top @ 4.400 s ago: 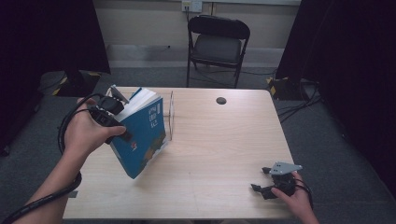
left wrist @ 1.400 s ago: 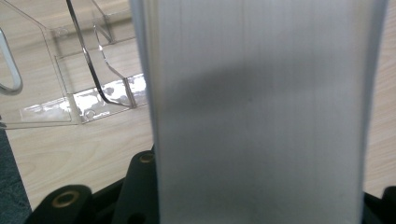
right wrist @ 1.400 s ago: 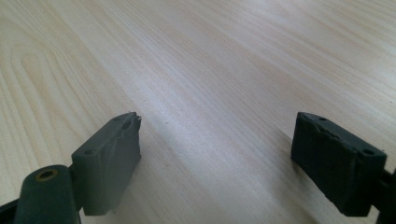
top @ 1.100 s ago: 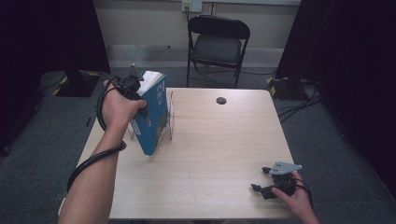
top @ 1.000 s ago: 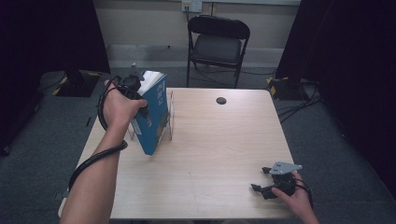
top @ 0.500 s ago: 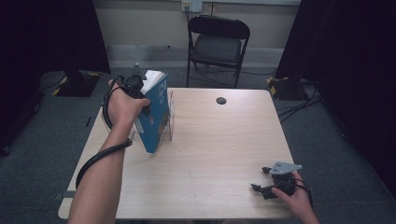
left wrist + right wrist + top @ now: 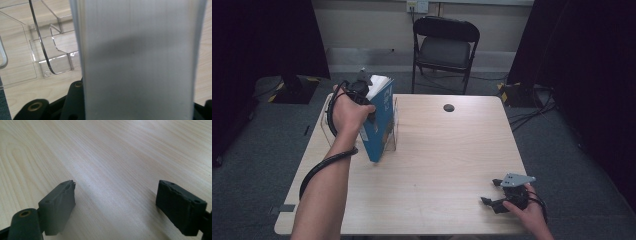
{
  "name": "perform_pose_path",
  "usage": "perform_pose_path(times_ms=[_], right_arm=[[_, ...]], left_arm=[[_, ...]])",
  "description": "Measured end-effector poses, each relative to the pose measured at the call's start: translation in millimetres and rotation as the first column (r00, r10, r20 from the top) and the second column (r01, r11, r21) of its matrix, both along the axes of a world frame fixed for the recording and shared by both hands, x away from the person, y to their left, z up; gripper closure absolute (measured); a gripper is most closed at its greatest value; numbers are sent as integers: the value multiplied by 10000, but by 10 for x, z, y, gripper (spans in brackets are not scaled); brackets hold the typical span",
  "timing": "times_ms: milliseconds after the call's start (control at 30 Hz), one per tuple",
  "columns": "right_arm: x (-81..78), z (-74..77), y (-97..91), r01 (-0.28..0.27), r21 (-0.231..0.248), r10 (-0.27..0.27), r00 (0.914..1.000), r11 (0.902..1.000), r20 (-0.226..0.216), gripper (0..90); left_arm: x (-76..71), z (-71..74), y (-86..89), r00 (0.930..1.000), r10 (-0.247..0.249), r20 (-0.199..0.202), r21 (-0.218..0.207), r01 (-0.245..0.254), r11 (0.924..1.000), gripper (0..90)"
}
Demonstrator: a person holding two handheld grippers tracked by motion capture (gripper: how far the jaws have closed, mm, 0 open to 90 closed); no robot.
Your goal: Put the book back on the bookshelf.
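Left gripper [image 7: 364, 90] is clamped on the blue book [image 7: 379, 122], standing tilted in the clear acrylic rack [image 7: 395, 125], far left of the table [image 7: 442, 165]. Right gripper [image 7: 499, 196] rests near-right, jaws wide apart and holding nothing.

Your surface [image 7: 432, 165] is pale wood-grain laminate, rectangular, with a dark round grommet [image 7: 448, 107] set near its far edge. A clear plastic stand [image 7: 395, 125] rests on the far left portion. Your right claw [image 7: 498, 204] sits on the near right corner, jaws apart over bare wood.
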State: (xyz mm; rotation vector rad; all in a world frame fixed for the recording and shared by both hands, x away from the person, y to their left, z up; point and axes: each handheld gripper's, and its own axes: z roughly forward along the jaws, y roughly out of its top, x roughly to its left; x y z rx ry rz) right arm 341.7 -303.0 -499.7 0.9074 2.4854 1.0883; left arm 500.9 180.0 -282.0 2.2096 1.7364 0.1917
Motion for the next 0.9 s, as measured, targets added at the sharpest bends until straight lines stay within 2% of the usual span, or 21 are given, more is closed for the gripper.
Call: perform_pose_path(times_ms=[500,567,700,733,900], right_arm=[[0,0,0,5,-3,-5,10000,10000,-16,148],[-1,0,0,4,-2,-4,10000,10000,-16,148],[0,1,0,4,-2,-4,10000,10000,-12,148],[0,1,0,5,-3,-5,10000,10000,-16,148],[0,1,0,7,-1,-7,10000,10000,-15,148]], left_arm=[[74,-24,-19,10000,18,42,56,-18,10000,620],[75,-27,-30,9998,191,105,17,-191,9998,620],[87,-28,-27,9998,182,96,-48,-182,9998,620],[92,-26,-23,9999,84,93,31,-84,10000,620],[110,-39,-30,9997,190,171,142,-192,9997,620]])
